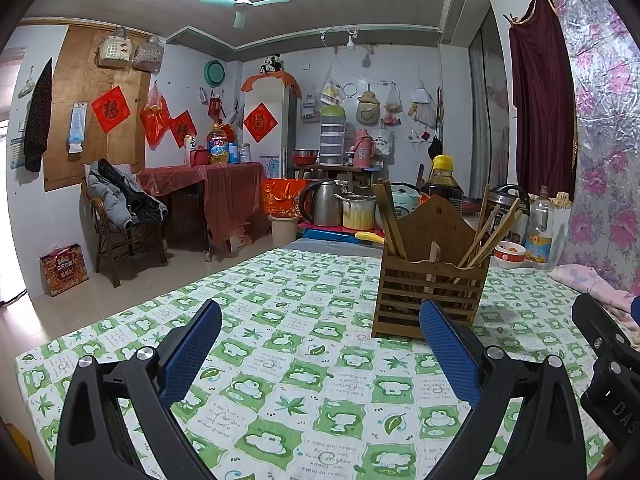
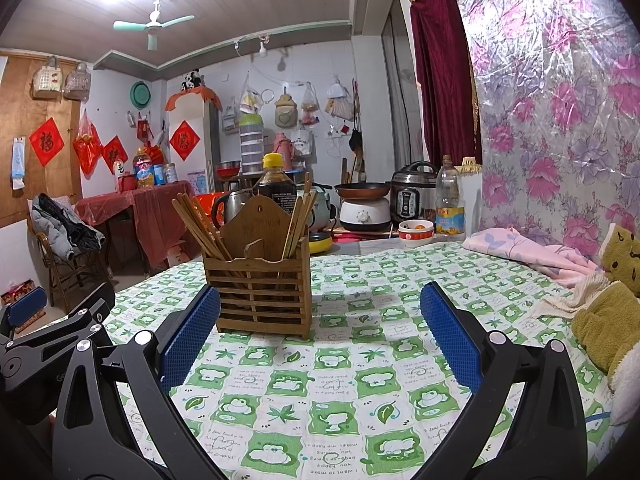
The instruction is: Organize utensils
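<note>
Chopsticks (image 2: 202,224) stood in a slatted wooden holder (image 2: 262,296) on the green-checked worktop (image 2: 340,380), beyond both grippers' spread, empty fingers: nearer the left gripper's (image 1: 320,354) right finger (image 1: 448,352) and the right gripper's (image 2: 320,344) left finger (image 2: 192,332).

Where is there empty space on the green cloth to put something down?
The green-and-white checked cloth is bare in front of the slatted wooden chopstick holder, between the open right gripper fingers, and left of the holder. It is crowded by the pink blanket and olive plush toy.
</note>
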A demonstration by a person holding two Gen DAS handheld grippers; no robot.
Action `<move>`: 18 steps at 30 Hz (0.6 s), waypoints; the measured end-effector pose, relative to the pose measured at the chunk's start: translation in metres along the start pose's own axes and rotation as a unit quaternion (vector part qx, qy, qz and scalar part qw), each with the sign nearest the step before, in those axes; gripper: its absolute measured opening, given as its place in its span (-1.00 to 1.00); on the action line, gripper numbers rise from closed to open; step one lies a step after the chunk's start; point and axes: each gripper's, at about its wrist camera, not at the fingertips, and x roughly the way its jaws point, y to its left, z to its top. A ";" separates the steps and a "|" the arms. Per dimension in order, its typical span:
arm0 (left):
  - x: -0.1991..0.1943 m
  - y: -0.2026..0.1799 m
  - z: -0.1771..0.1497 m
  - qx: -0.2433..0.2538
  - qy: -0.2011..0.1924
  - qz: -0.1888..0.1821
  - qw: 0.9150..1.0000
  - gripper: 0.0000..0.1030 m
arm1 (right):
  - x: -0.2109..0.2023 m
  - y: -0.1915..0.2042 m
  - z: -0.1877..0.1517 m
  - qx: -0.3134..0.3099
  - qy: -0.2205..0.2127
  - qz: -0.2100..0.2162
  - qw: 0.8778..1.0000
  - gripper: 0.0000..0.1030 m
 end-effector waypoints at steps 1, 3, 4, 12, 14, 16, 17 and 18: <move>0.000 0.000 0.000 0.000 0.000 0.000 1.000 0.89 | 0.000 0.000 0.000 0.000 0.000 0.000 1.000 0.88; 0.000 0.000 0.000 0.000 0.000 0.000 1.000 0.89 | 0.000 0.000 0.000 0.000 0.000 0.000 1.000 0.88; 0.000 0.000 0.000 0.000 0.000 0.000 1.000 0.89 | 0.000 0.000 0.000 0.000 0.000 0.000 1.000 0.88; 0.000 0.000 0.000 0.001 0.001 0.000 1.000 0.89 | 0.000 0.000 0.000 0.000 0.000 0.000 1.000 0.88; 0.000 0.000 0.000 0.001 0.000 0.000 1.000 0.89 | 0.000 0.000 0.000 0.000 0.000 0.000 1.000 0.88; 0.000 0.000 0.000 0.001 0.001 0.000 1.000 0.89 | 0.000 0.000 0.000 0.000 0.000 0.000 1.000 0.88; 0.000 0.000 0.000 0.001 0.001 0.000 1.000 0.89 | 0.000 0.000 0.000 0.000 0.000 0.000 1.000 0.88; 0.000 -0.001 0.001 0.001 0.001 0.000 1.000 0.89 | 0.000 0.000 0.000 0.000 0.000 0.000 1.000 0.88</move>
